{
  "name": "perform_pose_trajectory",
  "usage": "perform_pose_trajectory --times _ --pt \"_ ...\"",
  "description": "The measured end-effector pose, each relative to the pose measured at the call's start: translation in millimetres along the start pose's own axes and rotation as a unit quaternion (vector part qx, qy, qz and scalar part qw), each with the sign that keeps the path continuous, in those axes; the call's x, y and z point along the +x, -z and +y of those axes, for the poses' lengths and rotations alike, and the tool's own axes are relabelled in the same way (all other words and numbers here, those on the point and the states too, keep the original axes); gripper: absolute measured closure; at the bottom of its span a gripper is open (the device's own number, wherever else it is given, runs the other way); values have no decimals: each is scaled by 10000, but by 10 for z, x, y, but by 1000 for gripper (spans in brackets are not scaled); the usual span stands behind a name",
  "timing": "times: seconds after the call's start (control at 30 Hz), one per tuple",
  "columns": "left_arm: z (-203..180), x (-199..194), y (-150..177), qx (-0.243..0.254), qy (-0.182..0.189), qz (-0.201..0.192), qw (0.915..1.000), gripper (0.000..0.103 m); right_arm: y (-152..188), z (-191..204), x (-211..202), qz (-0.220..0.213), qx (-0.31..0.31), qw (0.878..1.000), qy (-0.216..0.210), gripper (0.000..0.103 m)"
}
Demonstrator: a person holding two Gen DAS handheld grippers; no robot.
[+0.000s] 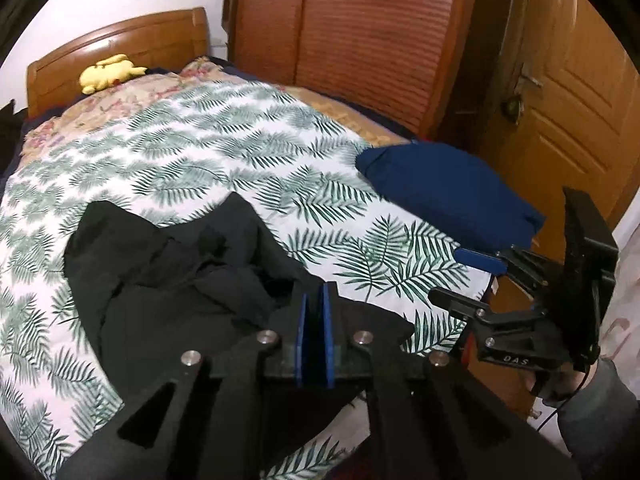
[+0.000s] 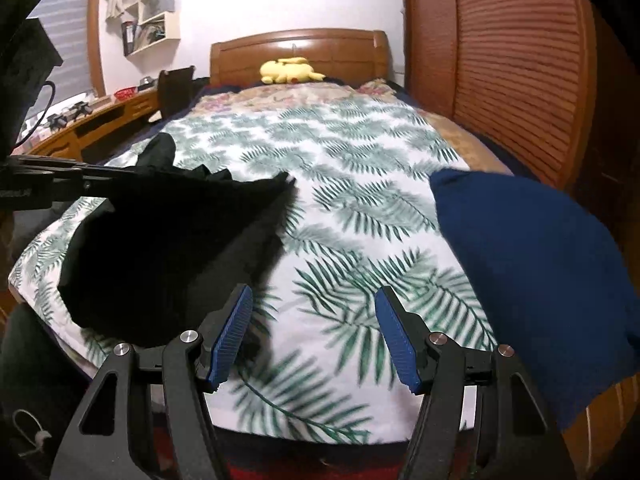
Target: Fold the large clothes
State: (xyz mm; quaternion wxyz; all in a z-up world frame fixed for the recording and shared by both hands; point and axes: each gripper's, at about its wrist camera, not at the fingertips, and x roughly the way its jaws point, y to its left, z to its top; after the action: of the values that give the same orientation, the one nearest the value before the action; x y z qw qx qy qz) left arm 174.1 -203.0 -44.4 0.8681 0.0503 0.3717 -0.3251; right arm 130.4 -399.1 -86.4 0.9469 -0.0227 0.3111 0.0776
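Observation:
A large black garment (image 1: 180, 280) lies crumpled on the near left part of the bed; it also shows in the right wrist view (image 2: 160, 248). My left gripper (image 1: 315, 312) is shut on the black garment's near edge, the cloth pinched between the blue pads. My right gripper (image 2: 314, 332) is open and empty above the leaf-print bedspread (image 2: 340, 208), to the right of the garment. It also shows in the left wrist view (image 1: 460, 276), at the right edge of the bed, jaws apart.
A folded navy blue garment (image 2: 532, 272) lies on the bed's right side, also in the left wrist view (image 1: 452, 196). A yellow plush toy (image 2: 288, 70) sits at the wooden headboard. A wardrobe (image 2: 520, 60) stands on the right, a desk (image 2: 92, 120) on the left.

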Motion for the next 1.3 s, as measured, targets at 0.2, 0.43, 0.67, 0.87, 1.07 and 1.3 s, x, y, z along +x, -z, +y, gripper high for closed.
perform_pose_trajectory --times 0.2,0.43,0.67,0.87,1.07,1.3 --pt "146 -507 22 -75 148 -424 9990 94 -230 231 -9 -120 -189 9997 -45 38" --pt "417 -1022 115 -123 -78 -788 9968 89 -466 513 52 -198 -346 9989 -257 38" --pt "918 -1223 397 -439 -562 -802 9942 86 -666 868 216 -192 -603 9962 -598 38" --pt "1267 -1282 690 -662 -944 -722 9907 86 -765 1048 582 148 -681 9939 -856 38" --pt "1471 -1291 919 -793 -1206 -668 9873 85 -708 1079 835 503 -697 9919 -932 38" --pt "1632 -1282 1116 -942 -1483 -670 9822 84 -609 1097 929 790 -667 9868 -1243 38"
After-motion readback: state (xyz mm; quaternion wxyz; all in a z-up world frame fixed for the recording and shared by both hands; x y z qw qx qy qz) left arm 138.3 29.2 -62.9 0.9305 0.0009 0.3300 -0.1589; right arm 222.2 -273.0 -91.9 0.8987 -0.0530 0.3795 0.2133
